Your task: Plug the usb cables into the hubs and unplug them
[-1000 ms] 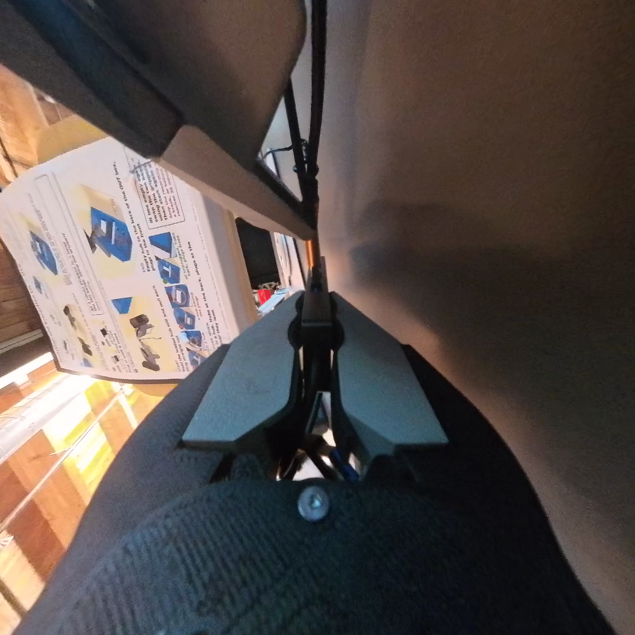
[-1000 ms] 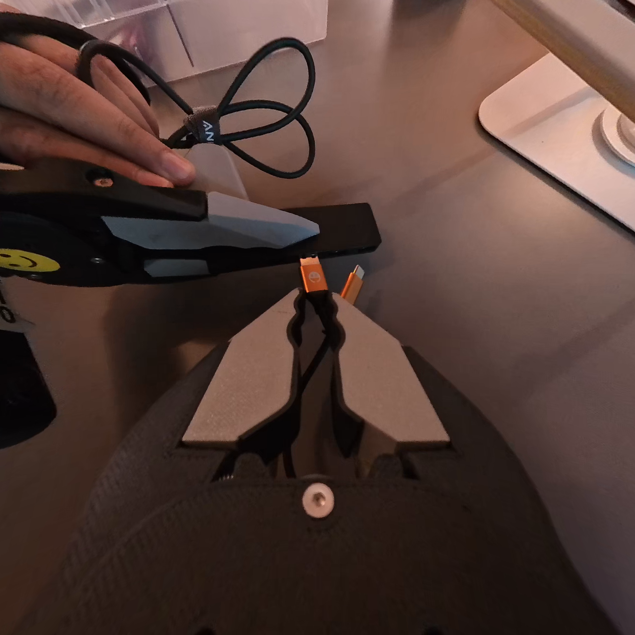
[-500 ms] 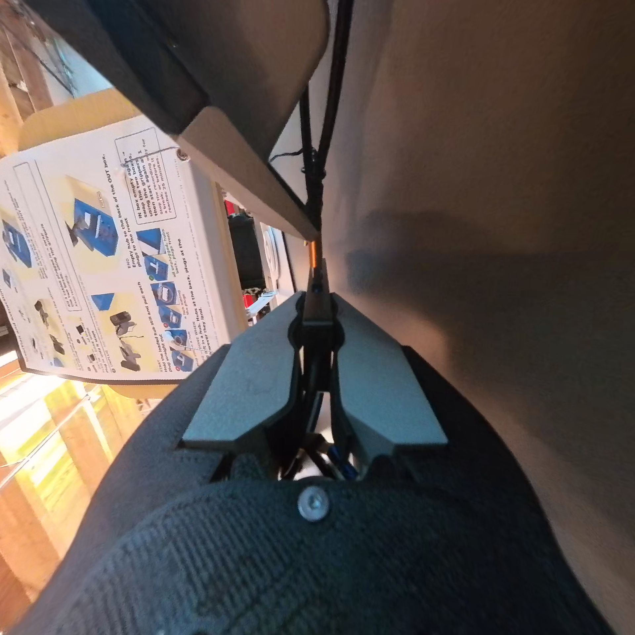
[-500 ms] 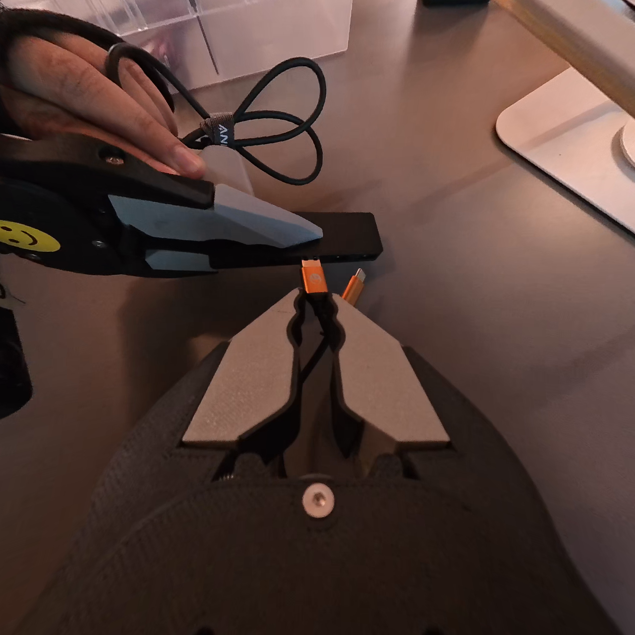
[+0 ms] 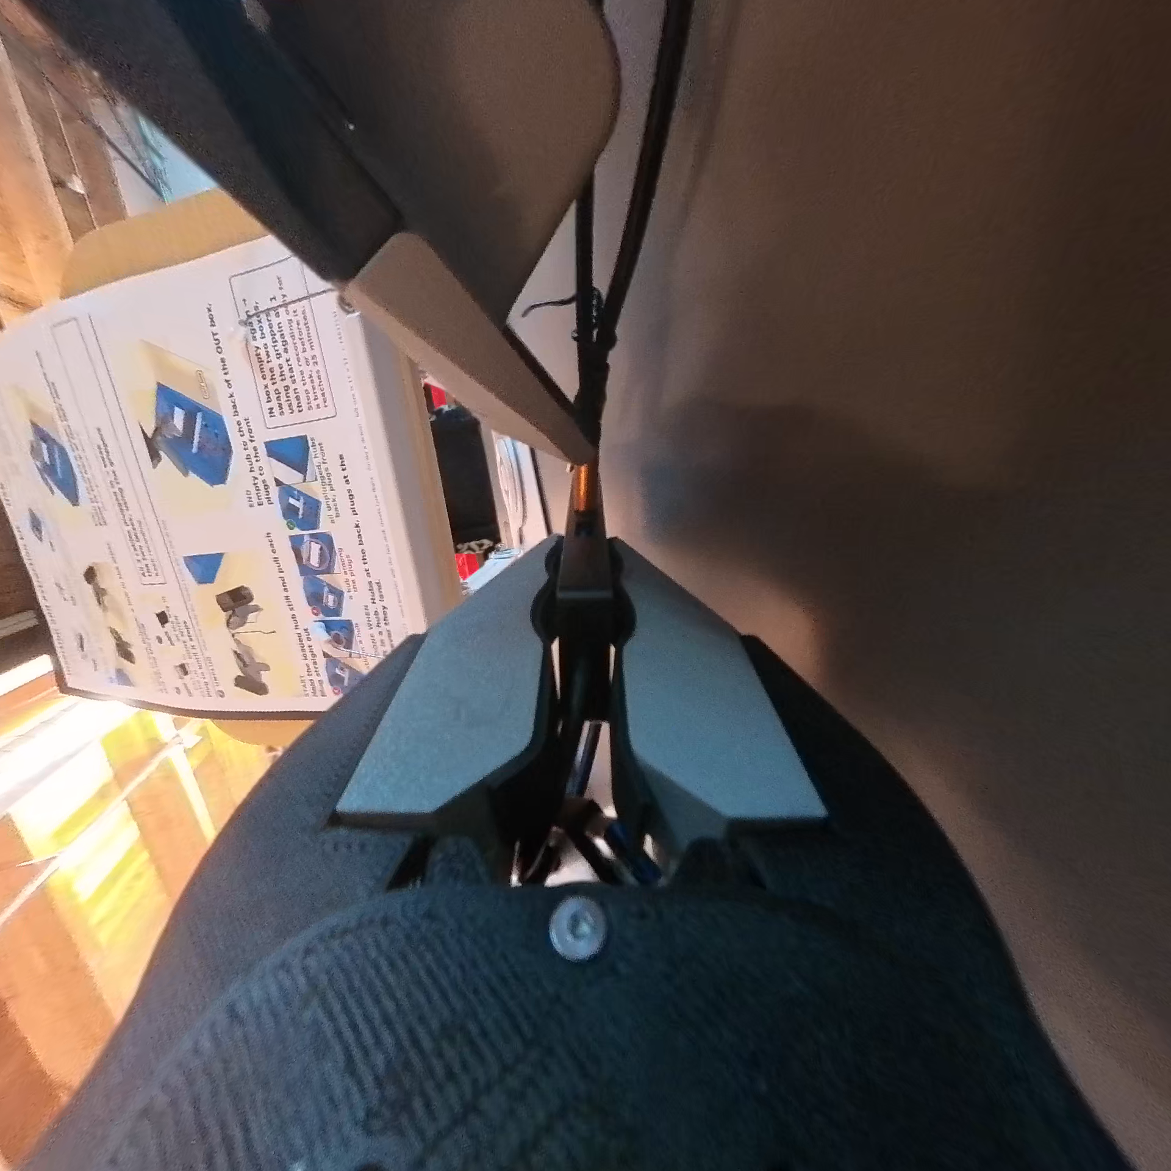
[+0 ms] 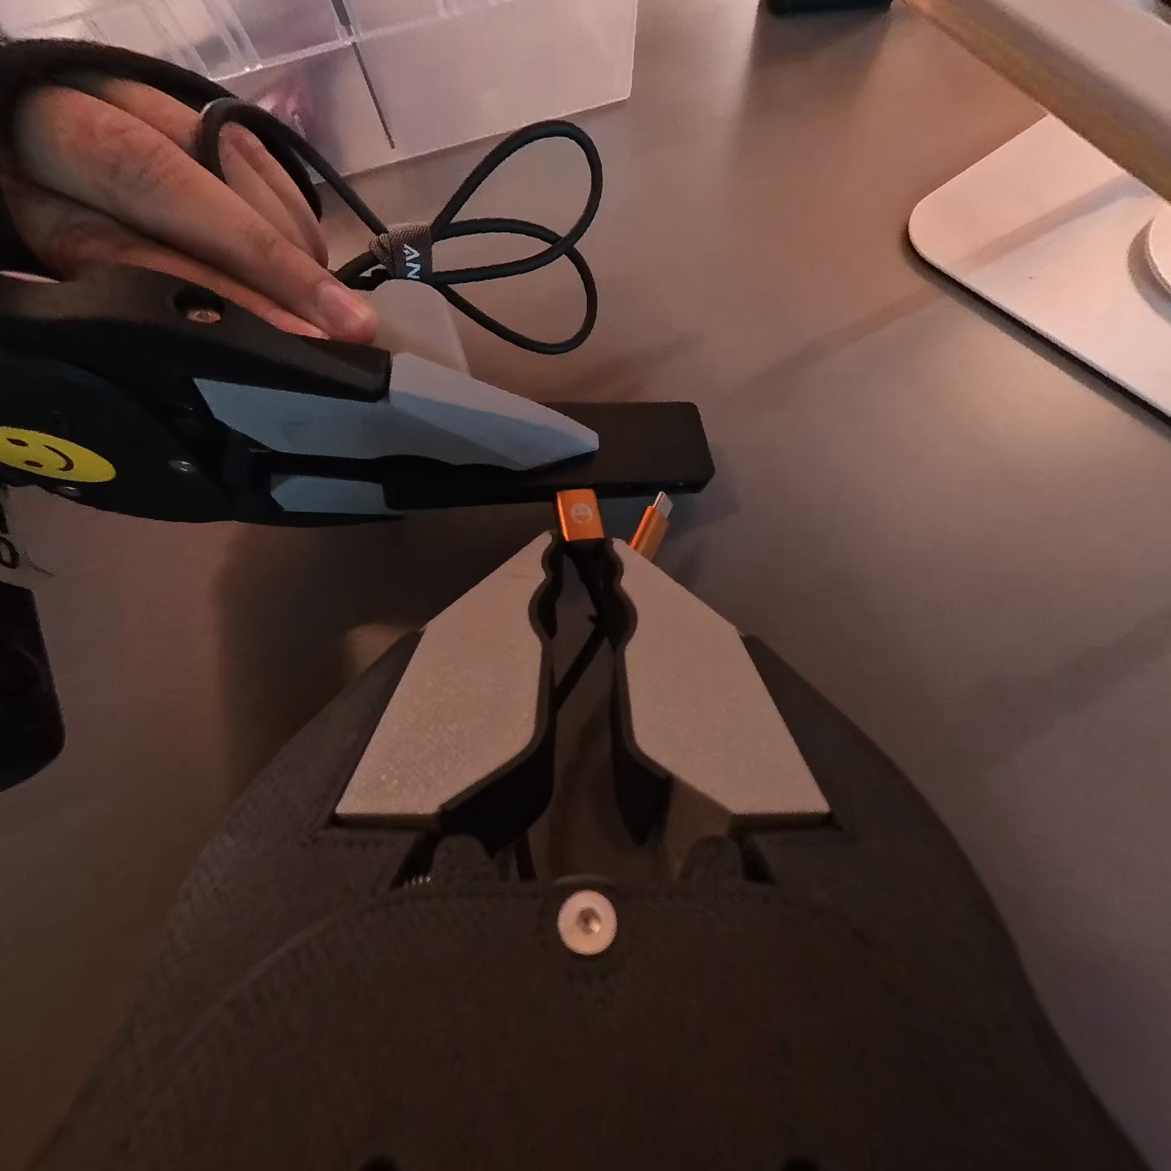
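- The black hub (image 6: 633, 443) is clamped flat between the left tongs (image 6: 570, 443), lifted a little above the grey surface (image 6: 887, 570); in the left wrist view the hub (image 5: 583, 570) shows edge-on between the closed grey fingers (image 5: 469, 697).
- One orange plug (image 6: 575, 516) sits against the hub's near edge, seemingly seated in a port; I cannot tell how deep it has gone.
- The right tongs (image 6: 580, 570) are closed on the black cable (image 6: 589, 608) just behind that plug, fingers nearly together around it.
- A second orange plug (image 6: 652, 529) lies free just beside the first, its metal tip bare and short of the hub, so that one appears to be unplugged.
- Judged from this, the task is partway: one cable is at or in its port, another waits, and whether this is insertion or removal cannot be told.
- A bundled black cable (image 6: 507, 253) with a grey strap lies beyond the hub, near a clear plastic box (image 6: 443, 82); a loop of it runs around the person's hand (image 6: 158, 215).
- The left hand grips its tool from the side, pointing the tongs horizontally across the right wrist view.
- The right tongs point forward and slightly down, at right angles to the hub's long edge.
- A white stand base (image 6: 1045, 266) rests on the surface to the right.
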Tool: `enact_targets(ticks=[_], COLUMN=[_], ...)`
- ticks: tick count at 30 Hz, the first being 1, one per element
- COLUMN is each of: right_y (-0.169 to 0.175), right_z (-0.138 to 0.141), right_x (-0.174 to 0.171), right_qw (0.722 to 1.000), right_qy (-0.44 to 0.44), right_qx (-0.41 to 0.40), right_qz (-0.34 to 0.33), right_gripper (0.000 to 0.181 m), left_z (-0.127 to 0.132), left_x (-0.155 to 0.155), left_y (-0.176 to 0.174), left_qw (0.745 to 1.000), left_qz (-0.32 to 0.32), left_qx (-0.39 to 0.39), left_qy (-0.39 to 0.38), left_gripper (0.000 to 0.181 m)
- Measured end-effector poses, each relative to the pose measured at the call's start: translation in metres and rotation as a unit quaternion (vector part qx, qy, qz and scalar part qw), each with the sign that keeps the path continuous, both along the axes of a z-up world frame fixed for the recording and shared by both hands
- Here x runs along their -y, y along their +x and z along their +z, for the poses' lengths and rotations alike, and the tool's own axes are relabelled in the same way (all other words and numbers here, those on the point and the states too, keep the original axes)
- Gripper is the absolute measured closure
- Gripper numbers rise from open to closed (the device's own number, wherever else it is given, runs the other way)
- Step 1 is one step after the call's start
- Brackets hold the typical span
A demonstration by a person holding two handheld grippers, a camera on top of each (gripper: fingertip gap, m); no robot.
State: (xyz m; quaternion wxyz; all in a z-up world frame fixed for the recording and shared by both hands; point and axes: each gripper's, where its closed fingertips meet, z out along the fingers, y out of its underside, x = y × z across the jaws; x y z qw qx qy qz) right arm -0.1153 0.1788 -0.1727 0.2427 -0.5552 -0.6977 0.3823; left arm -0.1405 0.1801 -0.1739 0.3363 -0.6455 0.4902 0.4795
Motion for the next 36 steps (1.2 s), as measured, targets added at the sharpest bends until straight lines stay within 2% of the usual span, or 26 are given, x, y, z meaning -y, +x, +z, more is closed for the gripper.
enact_targets(ticks=[6, 8, 10, 15, 18, 20, 22, 28, 33, 34, 36], right_y=[-0.001, -0.001, -0.001, 0.005, 0.011, 0.013, 0.013, 0.020, 0.039, 0.044, 0.055], right_z=[-0.001, 0.003, 0.012, 0.052, 0.071, 0.074, 0.075, 0.096, 0.124, 0.130, 0.135], right_x=[-0.002, -0.004, -0.011, -0.051, -0.067, -0.071, -0.073, -0.081, -0.100, -0.107, -0.123], right_qw=[1.000, 0.999, 0.998, 0.984, 0.977, 0.977, 0.976, 0.960, 0.932, 0.924, 0.909], right_qy=[0.016, 0.032, 0.050, 0.099, 0.060, 0.019, -0.006, -0.085, -0.131, -0.133, -0.140], right_qx=[-0.001, -0.009, -0.032, -0.113, -0.152, -0.158, -0.164, -0.218, -0.292, -0.305, -0.323], right_qz=[0.003, 0.002, -0.012, -0.099, -0.135, -0.142, -0.144, -0.151, -0.173, -0.188, -0.224], right_gripper=[0.171, 0.170, 0.163, 0.161, 0.153, 0.147, 0.144, 0.128, 0.142, 0.144, 0.147], left_z=[-0.003, -0.004, 0.000, 0.011, 0.025, 0.035, 0.044, 0.053, 0.049, 0.049, 0.056], left_x=[-0.003, -0.004, -0.005, -0.005, -0.003, 0.000, 0.003, 0.009, 0.011, 0.011, 0.012], left_y=[-0.001, 0.001, 0.001, -0.011, -0.006, 0.001, 0.007, 0.018, 0.018, 0.016, 0.014], left_qw=[1.000, 0.998, 0.990, 0.937, 0.884, 0.849, 0.833, 0.832, 0.833, 0.828, 0.802], left_qz=[-0.005, -0.007, -0.002, 0.027, 0.004, -0.014, -0.038, -0.067, -0.069, -0.066, -0.074], left_qx=[0.020, 0.064, 0.141, 0.346, 0.467, 0.527, 0.550, 0.548, 0.545, 0.553, 0.590], left_qy=[-0.008, -0.014, -0.020, -0.030, -0.036, -0.044, -0.045, -0.048, -0.060, -0.059, -0.058], left_gripper=[0.173, 0.173, 0.172, 0.173, 0.173, 0.172, 0.172, 0.172, 0.172, 0.172, 0.172])
